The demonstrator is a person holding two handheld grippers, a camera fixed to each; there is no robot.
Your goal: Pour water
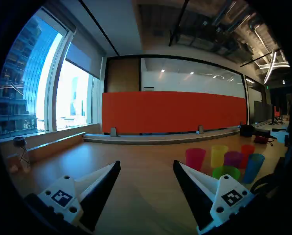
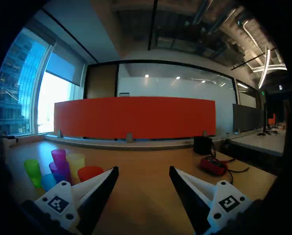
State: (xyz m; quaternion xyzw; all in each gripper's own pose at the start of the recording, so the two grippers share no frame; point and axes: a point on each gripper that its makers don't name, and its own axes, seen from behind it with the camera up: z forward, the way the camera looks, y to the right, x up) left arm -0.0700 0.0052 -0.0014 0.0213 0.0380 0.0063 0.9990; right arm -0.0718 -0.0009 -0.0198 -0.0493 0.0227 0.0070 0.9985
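While both tools sit low over the pale wooden surface [image 1: 146, 150], each has its jaws spread wide with nothing between the fingers: left tool [image 1: 146, 163] empty, right tool [image 2: 143, 169] empty. Left gripper view: the group of translucent plastic cups stands on the surface ahead and right of the left tool, apart from it. It holds a pink cup [image 1: 195, 158], yellow cup [image 1: 218, 155], purple cup [image 1: 233, 158], red cup [image 1: 247, 152], blue cup [image 1: 254, 167] and a green cup [image 1: 225, 171] nearest the camera, partly behind the tool's right finger. Right gripper view: the same group lies ahead and left of the right tool, with the red and blue cups partly hidden behind its left finger. All cups stand upright, long axis vertical, mouths up, packed close; I cannot tell which touch. Contents cannot be made out. A long orange partition panel [image 2: 134, 117] runs across the far edge of the surface. A small red device with cables [image 2: 212, 164] lies ahead and right of the right tool.
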